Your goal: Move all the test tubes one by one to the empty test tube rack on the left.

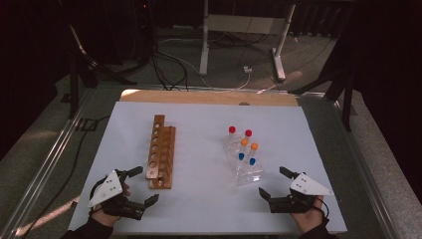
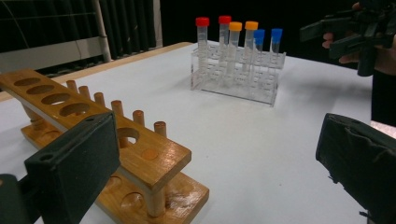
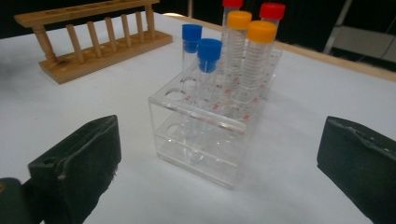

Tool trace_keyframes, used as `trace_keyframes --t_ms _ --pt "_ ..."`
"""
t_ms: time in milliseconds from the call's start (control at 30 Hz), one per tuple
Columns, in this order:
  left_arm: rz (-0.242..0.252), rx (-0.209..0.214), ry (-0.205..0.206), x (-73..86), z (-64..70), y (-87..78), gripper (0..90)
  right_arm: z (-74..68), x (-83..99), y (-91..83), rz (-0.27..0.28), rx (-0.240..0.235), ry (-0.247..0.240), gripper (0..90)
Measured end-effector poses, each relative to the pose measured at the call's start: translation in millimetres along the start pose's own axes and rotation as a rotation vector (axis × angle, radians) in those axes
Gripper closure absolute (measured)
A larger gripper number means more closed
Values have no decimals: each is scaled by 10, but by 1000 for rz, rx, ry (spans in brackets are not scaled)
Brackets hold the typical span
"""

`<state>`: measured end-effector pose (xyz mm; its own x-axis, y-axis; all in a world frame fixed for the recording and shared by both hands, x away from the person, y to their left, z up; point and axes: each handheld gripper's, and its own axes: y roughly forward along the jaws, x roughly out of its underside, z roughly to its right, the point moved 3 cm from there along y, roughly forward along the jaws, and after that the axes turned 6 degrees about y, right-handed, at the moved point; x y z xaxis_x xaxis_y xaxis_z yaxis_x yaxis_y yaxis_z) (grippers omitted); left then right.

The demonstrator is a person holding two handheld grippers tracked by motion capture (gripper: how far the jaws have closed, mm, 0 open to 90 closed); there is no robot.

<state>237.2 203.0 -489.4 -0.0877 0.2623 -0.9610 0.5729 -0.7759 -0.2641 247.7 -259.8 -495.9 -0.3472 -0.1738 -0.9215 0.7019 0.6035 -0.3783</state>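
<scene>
A clear plastic rack (image 1: 245, 169) (image 2: 233, 77) (image 3: 205, 140) stands right of centre on the white table, holding tubes in pairs: red caps (image 1: 232, 129) at the back, orange caps (image 1: 254, 146) in the middle, blue caps (image 1: 252, 161) in front. A wooden tube rack (image 1: 160, 152) (image 2: 107, 140) (image 3: 98, 42) with empty holes lies left of centre. My left gripper (image 1: 143, 185) is open near the wooden rack's near end. My right gripper (image 1: 274, 182) is open just right of the clear rack, with nothing between its jaws.
The white table top (image 1: 199, 199) ends in a wooden strip (image 1: 209, 97) at the back. Beyond it are cables on the floor and the white legs of another table (image 1: 204, 45). Metal rails run along both sides.
</scene>
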Motion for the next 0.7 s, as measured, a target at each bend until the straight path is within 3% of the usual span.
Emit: trace_keyframes --t_ms 433,567,700 --pt "24 6 -10 -11 -3 -16 6 11 6 16 -10 29 -8 0" --pt "12 6 -8 -3 -7 -14 6 25 -13 13 -32 23 50 0" --pt "16 8 -11 -4 -4 -19 5 47 -72 -35 -15 34 79 0"
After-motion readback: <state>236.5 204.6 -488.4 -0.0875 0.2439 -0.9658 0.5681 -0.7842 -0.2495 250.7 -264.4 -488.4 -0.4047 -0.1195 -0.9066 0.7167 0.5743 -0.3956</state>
